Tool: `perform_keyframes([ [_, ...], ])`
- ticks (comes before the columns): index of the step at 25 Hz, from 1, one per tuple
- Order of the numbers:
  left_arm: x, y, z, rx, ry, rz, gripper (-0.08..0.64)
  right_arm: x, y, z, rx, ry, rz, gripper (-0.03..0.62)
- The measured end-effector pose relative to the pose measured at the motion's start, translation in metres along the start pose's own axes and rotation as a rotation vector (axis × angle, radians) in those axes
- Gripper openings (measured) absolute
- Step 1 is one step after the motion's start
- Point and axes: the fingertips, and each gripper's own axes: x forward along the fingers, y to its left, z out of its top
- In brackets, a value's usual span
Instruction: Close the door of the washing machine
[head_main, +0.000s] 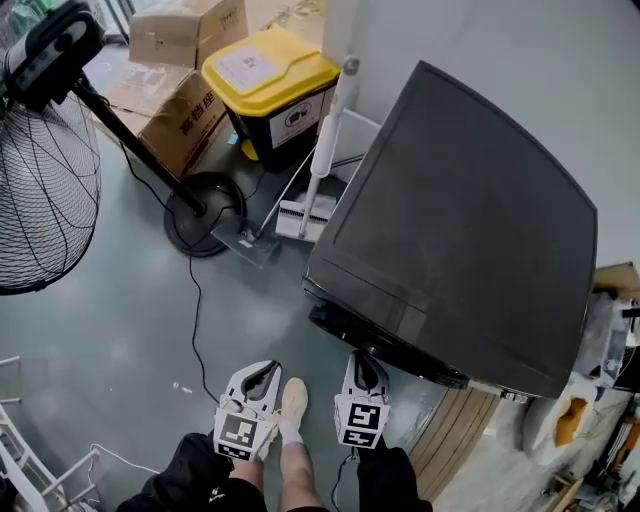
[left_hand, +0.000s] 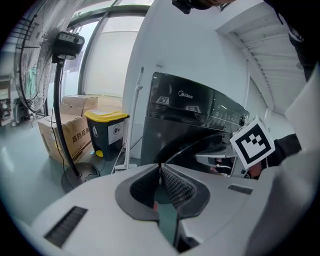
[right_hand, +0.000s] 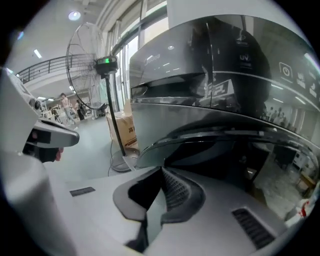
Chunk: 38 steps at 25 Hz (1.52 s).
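Floor (head_main: 110, 330) of smooth grey-green coating fills the left part of the head view, and it shines a little. White wall (head_main: 520, 70) closes the room at the upper right. Against this wall stands the washing machine (head_main: 460, 230), dark grey, with a flat top. Its door (right_hand: 220, 136) is open: the round glass door swings out from the front of the machine, toward both grippers. At the left stands a big pedestal fan (head_main: 40, 170), with its round base on the floor. Behind the fan lie cardboard boxes (head_main: 175, 110), and beside them stands a black yellow-lidded bin (head_main: 270, 85). A white mop (head_main: 325, 150) leans near the corner of the machine. A thin black cable (head_main: 195, 320) runs over the floor below the fan base. Low in the head view, just in front of the door, are the left gripper (head_main: 262, 373) and the right gripper (head_main: 363, 366). Each has its jaws pressed together, with nothing between them. A white shoe (head_main: 292, 398) stands between the two grippers.
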Motion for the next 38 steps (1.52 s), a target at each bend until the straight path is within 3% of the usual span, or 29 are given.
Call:
perform_keyframes([
  [4,0.005,0.006,0.001,-0.009,0.006,0.019,0.034,0.002,-0.001,0.001,0.047,-0.003,0.004,0.017],
  [15,0.003,-0.001,-0.004,-0.007,0.011,0.02,0.034,0.005,-0.001,-0.003,0.049,-0.001,0.025,0.016],
  [21,-0.012,-0.004,0.011,0.003,-0.015,0.029,0.034,-0.006,-0.001,0.007,0.054,-0.01,-0.034,0.017],
  [29,-0.065,-0.029,0.081,0.055,-0.124,-0.008,0.034,-0.086,-0.016,0.077,0.093,-0.13,-0.079,0.017],
  [38,-0.184,-0.092,0.179,0.159,-0.279,-0.069,0.034,-0.243,-0.015,0.157,0.085,-0.314,-0.151,0.017],
])
